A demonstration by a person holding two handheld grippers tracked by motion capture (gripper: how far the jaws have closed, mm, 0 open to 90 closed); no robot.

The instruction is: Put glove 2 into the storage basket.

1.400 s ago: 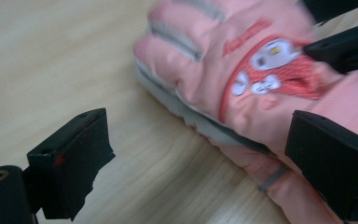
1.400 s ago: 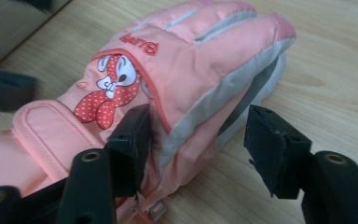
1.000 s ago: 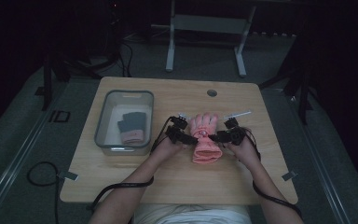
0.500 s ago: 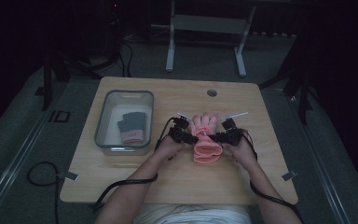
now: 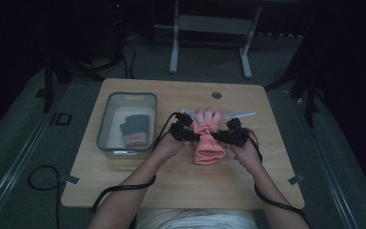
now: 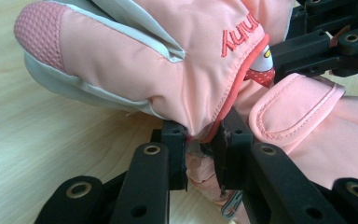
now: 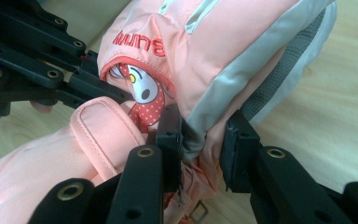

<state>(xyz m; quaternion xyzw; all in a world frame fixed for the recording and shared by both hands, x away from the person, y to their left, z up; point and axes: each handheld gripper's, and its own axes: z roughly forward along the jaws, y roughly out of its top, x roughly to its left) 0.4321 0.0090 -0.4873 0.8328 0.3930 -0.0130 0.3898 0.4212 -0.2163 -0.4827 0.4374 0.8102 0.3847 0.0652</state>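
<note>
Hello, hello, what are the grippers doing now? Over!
Left gripper and right gripper both shut on the padded pink ski glove. Nothing blocking.

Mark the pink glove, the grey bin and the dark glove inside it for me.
pink glove (image 5: 208, 143): high view, on its cuff end nearest the person.
grey bin (image 5: 106, 121): high view, on its left wall.
dark glove (image 5: 136, 124): high view, on its dark grey body, above the pink cuff.

The room is dim, its far end lost in near-black shadow. A light wooden surface (image 5: 124, 191) with rounded corners and a round grommet hole (image 5: 216, 95) stands on grey carpeted floor (image 5: 24, 138). Beyond it stands a grey metal frame (image 5: 209, 33) on two legs. A black cable (image 5: 40, 179) loops across the floor at left.
</note>
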